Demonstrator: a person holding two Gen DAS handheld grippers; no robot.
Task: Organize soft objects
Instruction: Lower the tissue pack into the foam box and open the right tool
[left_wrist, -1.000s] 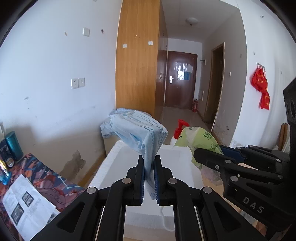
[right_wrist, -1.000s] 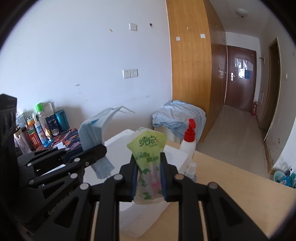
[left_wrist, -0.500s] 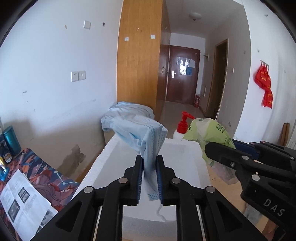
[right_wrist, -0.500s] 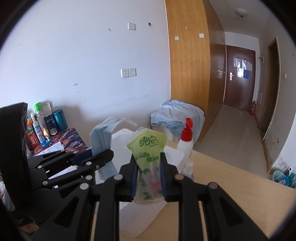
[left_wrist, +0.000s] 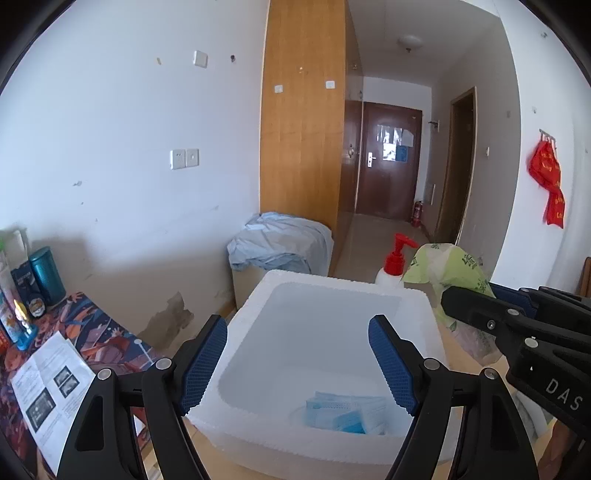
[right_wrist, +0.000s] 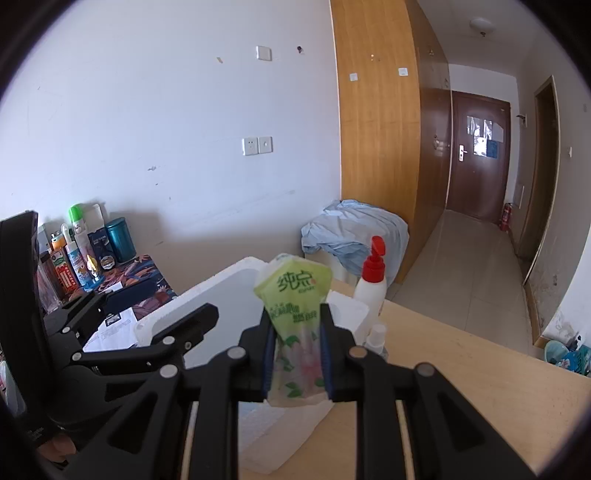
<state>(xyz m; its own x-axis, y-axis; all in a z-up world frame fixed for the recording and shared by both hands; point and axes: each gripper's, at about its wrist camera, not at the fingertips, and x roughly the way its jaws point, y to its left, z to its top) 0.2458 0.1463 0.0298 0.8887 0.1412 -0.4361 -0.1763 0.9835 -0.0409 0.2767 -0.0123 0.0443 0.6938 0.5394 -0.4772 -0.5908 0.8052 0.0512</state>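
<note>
Masks (left_wrist: 345, 411) lie in the foam box (left_wrist: 258, 295); left tongs (left_wrist: 297, 363) just opened, empty; right tongs (right_wrist: 294, 354) pinch tissue pack (right_wrist: 295, 291).

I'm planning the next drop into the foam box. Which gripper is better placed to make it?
Right. The right gripper is clamped on the green tissue pack beside the foam box; the left gripper has just been opening, empty, masks lying inside.

Blue masks (left_wrist: 345, 415) in foam box (left_wrist: 332, 284)
</note>
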